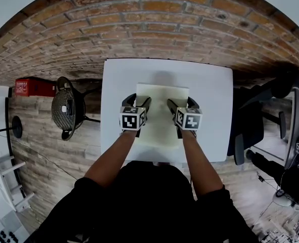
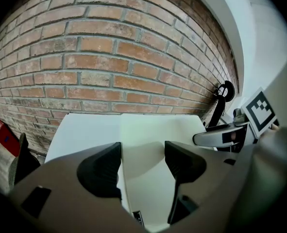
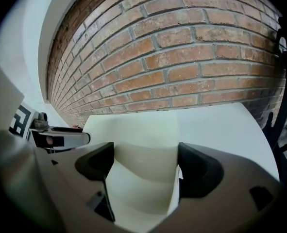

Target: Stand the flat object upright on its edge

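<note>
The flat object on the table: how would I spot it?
Against the brick wall stands a white square table. Flat on it, under the left gripper and right gripper, lies a pale cream rectangular board, the only thing there and slightly yellower than the tabletop.

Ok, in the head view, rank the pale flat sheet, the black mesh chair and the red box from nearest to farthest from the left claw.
1. The pale flat sheet: lying flat right under the left claw.
2. The black mesh chair: on the floor, off to the claw's left.
3. The red box: farthest left, beyond the chair.
</note>
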Available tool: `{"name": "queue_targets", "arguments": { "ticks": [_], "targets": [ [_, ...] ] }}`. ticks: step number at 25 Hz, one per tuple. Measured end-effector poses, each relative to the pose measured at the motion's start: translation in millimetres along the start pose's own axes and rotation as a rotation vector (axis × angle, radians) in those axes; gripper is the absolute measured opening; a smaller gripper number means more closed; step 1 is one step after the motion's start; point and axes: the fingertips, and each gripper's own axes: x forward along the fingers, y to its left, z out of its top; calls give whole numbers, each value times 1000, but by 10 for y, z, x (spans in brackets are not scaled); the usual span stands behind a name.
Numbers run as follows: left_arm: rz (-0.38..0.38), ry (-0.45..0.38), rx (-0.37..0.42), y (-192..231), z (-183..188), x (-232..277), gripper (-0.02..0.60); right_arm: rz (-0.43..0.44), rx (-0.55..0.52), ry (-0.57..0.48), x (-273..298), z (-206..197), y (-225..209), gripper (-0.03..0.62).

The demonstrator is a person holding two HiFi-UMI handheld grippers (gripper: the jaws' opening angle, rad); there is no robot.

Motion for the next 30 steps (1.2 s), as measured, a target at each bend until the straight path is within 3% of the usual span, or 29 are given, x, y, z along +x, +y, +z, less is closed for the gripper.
{"name": "queue_targets", "arguments": {
  "ticks": [30],
  "targets": [
    [32,-205,66,-289,302,-600,293,5,-106,-174,-581,256,175,419]
  ]
}}
